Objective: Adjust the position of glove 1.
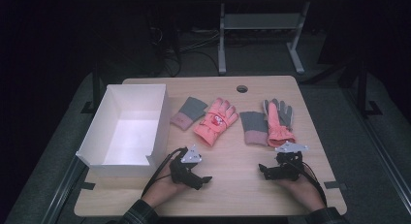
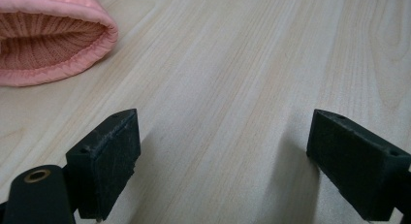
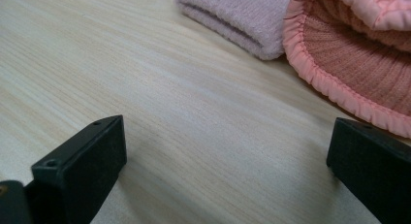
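A white open-topped rectangular cardboard box [image 1: 127, 132] stands at the nine o'clock side of the light wooden counter [image 1: 232, 185], its near wall lower than the others. A round cable hole [image 1: 242, 88] pierces the counter at twelve o'clock. Beyond, a grey metal table frame [image 1: 261, 35] stands on the floor.

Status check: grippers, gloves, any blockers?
Left gripper open, right gripper open, both empty. Pink gloves flat on table. White box open. Nothing blocking.

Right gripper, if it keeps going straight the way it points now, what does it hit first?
Likely the pink glove: its open cuff lies just ahead of the open right gripper, slightly to one side, with the grey-pink sleeve beside it. Depth is unclear.
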`<state>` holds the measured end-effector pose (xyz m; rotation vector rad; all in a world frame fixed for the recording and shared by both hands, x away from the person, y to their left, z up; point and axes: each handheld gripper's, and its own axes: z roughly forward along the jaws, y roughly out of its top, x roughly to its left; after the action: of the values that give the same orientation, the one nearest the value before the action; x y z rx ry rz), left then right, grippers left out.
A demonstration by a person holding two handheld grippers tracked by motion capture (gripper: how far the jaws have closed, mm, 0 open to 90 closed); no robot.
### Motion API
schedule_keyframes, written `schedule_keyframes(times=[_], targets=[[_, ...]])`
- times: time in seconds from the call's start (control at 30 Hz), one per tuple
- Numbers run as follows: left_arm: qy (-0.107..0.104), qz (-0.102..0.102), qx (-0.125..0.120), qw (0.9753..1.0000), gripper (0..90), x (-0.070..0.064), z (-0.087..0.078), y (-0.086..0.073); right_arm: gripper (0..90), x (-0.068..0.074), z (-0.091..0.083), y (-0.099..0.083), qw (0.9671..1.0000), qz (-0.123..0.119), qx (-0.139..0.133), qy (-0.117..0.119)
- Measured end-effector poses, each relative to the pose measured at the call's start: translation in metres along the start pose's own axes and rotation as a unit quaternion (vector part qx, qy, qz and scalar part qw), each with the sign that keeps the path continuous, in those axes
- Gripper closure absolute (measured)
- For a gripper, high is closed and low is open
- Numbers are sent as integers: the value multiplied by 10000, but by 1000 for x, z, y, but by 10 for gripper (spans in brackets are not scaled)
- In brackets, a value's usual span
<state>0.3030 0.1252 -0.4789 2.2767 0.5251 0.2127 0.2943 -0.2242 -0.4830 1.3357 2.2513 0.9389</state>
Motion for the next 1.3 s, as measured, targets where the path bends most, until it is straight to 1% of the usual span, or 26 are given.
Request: schedule_keyframes(times=[0.13,0.17,0.2,0.27,0.3,0.33,0.37,0.43,0.53,0.57,0.6,0.67,0.7,0.73,0.77,0.8,0.87,0.9,0.97,1.0,1.07,1.13,1.2,1.23,1.27,1.3], targets=[[-3,-6,8,10000,112,0,0,0,2,-2,-1,0,9999,-86,35,82],[-3,55,31,10000,113,1,-1,0,2,-4,-2,0,9998,-133,76,125],[-2,63,31,10000,113,1,-1,0,4,-4,-3,0,9996,-162,146,192],[-11,74,34,10000,112,1,-1,0,8,-5,-5,2,9994,-175,240,198],[-14,115,42,9999,112,2,-2,-1,8,-4,-5,2,9993,-164,280,207],[-13,109,50,9999,112,2,-2,-1,21,-4,-7,3,9989,-146,369,243],[-17,97,52,9999,112,2,-2,-1,65,-4,-9,4,9988,-110,388,266],[-21,49,34,10000,112,1,-2,-1,110,-3,-13,3,9988,-149,396,255],[-13,17,30,10000,112,1,-2,-1,140,-4,-18,4,9986,-144,446,259],[-7,10,27,10000,112,0,-2,-1,173,-5,-24,6,9984,-191,434,294],[-4,-1,26,10000,112,0,-2,-1,193,-6,-27,7,9984,-179,418,329],[1,14,26,10000,113,1,-2,-1,210,-8,-29,8,9983,-187,409,376],[7,25,26,10000,113,1,-2,-1,237,-10,-32,10,9978,-113,434,493],[7,25,26,10000,113,1,-2,-1,237,-10,-32,10,9978,-113,434,493],[11,53,27,10000,113,1,-2,-1,259,-11,-34,12,9977,-138,374,551],[0,8,25,10000,113,1,-2,-1,293,-12,-38,16,9976,-162,323,595],[3,8,26,10000,113,1,-2,-1,301,-13,-39,18,9975,-140,300,628],[6,1,18,10000,113,1,-2,-2,315,-15,-39,23,9970,-146,280,701],[25,19,37,10000,113,1,-2,-2,321,-16,-39,26,9971,-126,266,707],[49,-2,39,10000,113,2,-3,-2,350,-17,-39,30,9970,-132,185,738],[48,-2,40,10000,113,2,-3,-2,397,-18,-40,34,9966,-96,152,803],[50,-22,23,10000,113,1,-2,-2,427,-18,-41,38,9963,-110,114,847],[50,-21,23,10000,113,1,-2,-2,478,-18,-40,43,9960,-113,38,884],[50,-21,23,10000,113,1,-2,-2,478,-18,-40,43,9960,-113,38,884],[50,-26,26,10000,113,1,-2,-2,527,-18,-40,48,9955,-83,49,945],[47,-17,51,10000,113,1,-3,-1,553,-18,-39,50,9954,-82,21,950]])
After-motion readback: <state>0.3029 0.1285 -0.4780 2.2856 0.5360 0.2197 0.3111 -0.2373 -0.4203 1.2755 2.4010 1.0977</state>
